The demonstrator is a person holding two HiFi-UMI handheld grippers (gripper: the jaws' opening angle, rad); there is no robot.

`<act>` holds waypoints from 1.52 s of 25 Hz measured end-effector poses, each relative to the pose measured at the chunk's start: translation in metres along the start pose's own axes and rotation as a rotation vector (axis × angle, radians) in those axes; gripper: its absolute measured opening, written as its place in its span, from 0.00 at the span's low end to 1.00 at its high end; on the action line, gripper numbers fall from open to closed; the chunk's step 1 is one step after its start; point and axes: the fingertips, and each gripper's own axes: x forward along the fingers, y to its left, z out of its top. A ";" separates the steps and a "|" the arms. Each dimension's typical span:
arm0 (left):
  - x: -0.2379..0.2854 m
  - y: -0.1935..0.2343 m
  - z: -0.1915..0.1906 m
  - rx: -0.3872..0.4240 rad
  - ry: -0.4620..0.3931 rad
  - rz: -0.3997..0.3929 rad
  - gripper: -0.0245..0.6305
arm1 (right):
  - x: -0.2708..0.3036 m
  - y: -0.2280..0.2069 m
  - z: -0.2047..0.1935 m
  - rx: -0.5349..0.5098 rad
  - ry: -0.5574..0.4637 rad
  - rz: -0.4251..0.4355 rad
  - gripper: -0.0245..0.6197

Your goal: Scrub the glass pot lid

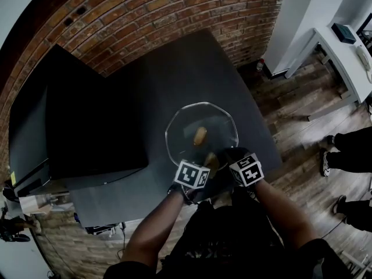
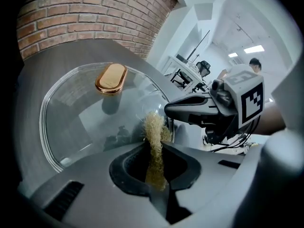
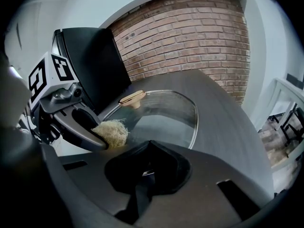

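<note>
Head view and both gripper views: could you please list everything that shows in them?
glass pot lid: one, clear with a gold knob, flat on the table
scrubber: one, straw-coloured, at the lid's near edge
table: one, dark grey, against the wall
black box: one, black, on the table's left part
brick wall: one, red-brown, behind the table
white desk: one, white, far right
legs: two, dark-clad, on the floor at right
left gripper: one, grey, shut on the scrubber
right gripper: one, grey, jaws together at the lid's near rim
</note>
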 end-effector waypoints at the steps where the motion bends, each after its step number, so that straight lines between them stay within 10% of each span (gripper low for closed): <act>1: 0.000 0.000 0.000 -0.002 0.002 -0.005 0.13 | 0.000 0.000 0.000 0.000 -0.001 0.002 0.07; 38: 0.022 -0.021 0.033 -0.016 -0.001 -0.064 0.13 | 0.002 -0.009 0.002 0.038 -0.027 -0.017 0.07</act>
